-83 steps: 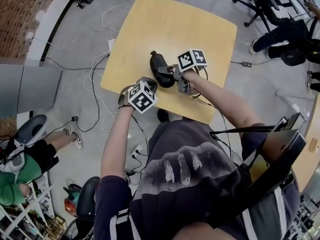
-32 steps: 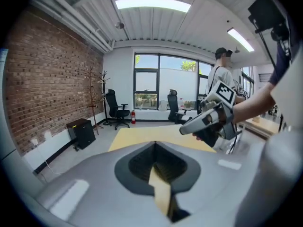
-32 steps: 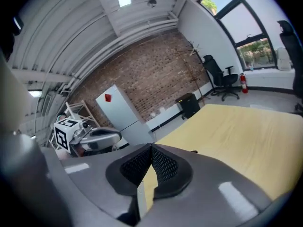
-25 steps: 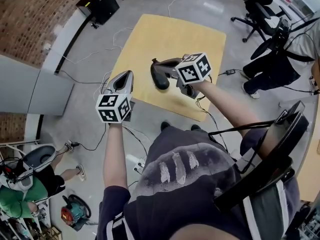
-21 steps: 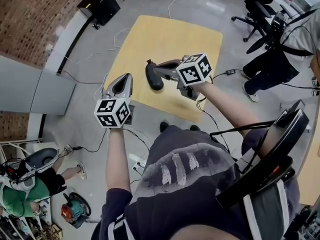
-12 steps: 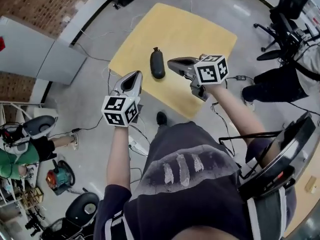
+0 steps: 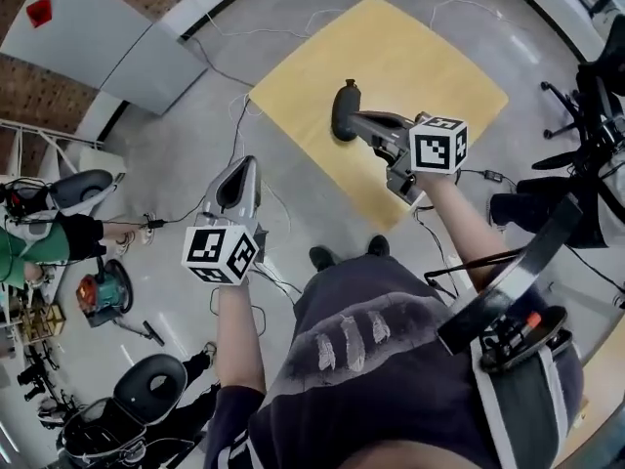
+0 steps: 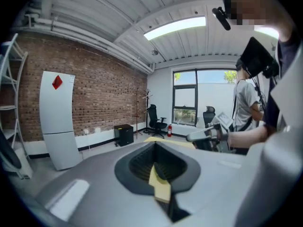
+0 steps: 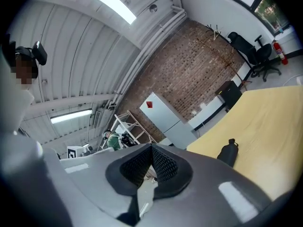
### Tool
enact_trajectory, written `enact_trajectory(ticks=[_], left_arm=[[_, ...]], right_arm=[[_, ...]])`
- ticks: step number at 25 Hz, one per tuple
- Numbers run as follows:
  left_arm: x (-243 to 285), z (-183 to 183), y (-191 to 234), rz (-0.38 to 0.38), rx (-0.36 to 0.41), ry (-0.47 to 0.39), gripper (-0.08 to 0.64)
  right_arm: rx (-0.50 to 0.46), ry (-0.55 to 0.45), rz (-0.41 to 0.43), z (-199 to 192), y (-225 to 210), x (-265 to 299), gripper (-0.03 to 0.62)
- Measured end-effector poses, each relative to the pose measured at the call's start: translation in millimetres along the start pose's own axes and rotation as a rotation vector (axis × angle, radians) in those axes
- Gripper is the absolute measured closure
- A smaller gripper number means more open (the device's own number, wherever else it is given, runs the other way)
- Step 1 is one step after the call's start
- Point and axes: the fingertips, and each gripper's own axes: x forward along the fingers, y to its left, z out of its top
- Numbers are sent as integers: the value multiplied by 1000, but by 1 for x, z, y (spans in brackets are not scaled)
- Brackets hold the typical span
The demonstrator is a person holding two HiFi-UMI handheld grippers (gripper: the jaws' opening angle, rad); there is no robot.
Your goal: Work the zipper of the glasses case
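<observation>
Grey floor (image 7: 176,135) all round, yellow worktop (image 7: 420,57) in the middle. Lying on the worktop, untouched: black glasses case (image 7: 342,120). Raised over the worktop's near side: right gripper (image 7: 363,118), fingers pressed together, holding nothing. Off the worktop's left edge, over the floor: left gripper (image 7: 241,164), fingers closed too, empty.

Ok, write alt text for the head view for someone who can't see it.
Seen from above, a person holds two grippers, both shut and empty: the right gripper above a yellow table by a black glasses case lying there, the left gripper over the grey floor beside it.
</observation>
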Motion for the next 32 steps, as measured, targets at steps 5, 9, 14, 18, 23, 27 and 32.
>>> enact_trajectory(ticks=[5,9,14,18,23,27,32], left_arm=[[-37,-20,12,45,-25,15,560],[-71,-22,27,53,-57,-16,560],[-128,-25,42,48,-75,-80,560],[-168,-29,48,14,-109,-112,560],[-203,-46,46,-78,-108,-128,560],[-215,-67,48,-105,-124,-112,561],[-223,-67,36,-131,-145,-125,561]], right_arm=[[-30,49,69,-13,37,24,591],[-49,103,111,-41,76,50,591],[-49,134,109,-81,121,66,591],[-94,167,101,-105,161,76,591],[-155,169,97,-130,211,96,591],[-157,173,72,-153,238,103,591],[-153,159,46,-158,251,87,591]])
